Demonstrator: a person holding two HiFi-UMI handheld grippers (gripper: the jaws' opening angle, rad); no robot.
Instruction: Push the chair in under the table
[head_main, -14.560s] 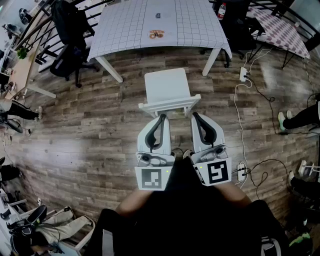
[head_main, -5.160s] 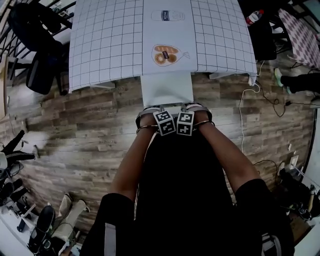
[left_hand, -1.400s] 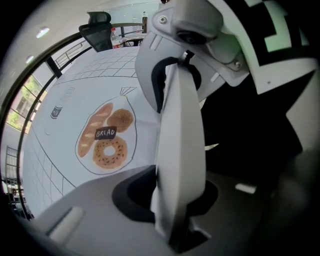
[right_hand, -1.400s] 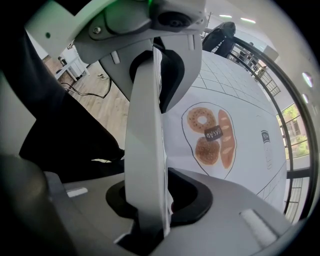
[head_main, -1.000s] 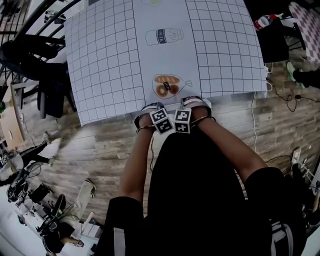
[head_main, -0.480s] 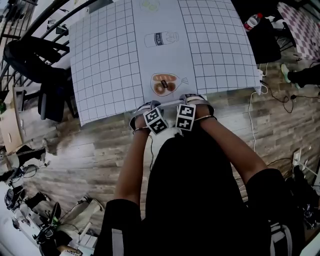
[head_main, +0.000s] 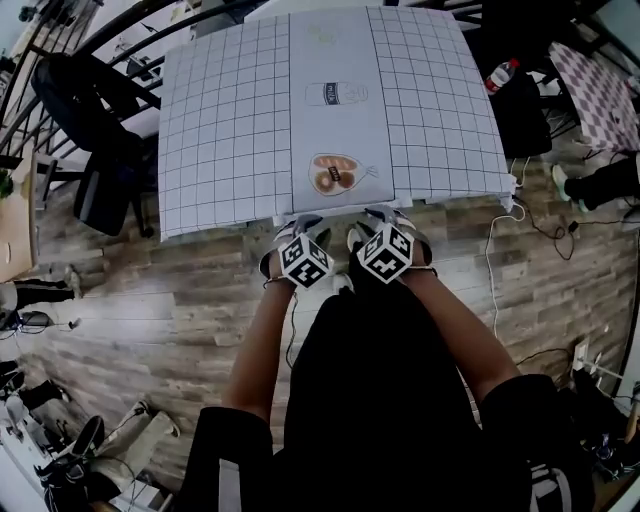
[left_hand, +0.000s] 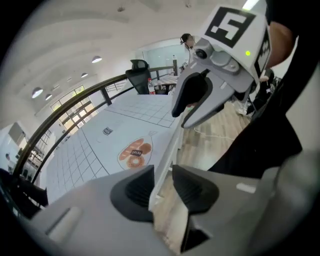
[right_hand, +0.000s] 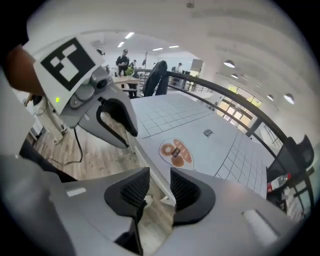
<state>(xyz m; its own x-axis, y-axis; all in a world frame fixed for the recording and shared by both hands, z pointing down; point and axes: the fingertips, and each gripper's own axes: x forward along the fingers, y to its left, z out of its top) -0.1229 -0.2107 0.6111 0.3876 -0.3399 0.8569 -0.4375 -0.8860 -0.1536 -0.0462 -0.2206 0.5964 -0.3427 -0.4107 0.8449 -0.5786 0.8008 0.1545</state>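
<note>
Jaws of left gripper (left_hand: 162, 186) and right gripper (right_hand: 160, 191) just opened, apart, clamping nothing; chair (left_hand: 168, 156) back rail visible through both gaps. Chair tucked under bench (head_main: 230, 120) at its near edge, so push apparently finished. Next: lift both clear.

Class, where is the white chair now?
Head view, centre: the chair is tucked under the table, at its near edge below the pastry picture, only its back rail showing.

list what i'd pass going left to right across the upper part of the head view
black office chair → white grid-lined table → pastry picture printed on its plain centre strip → red-topped plastic bottle → dark diamond-checked table
</note>
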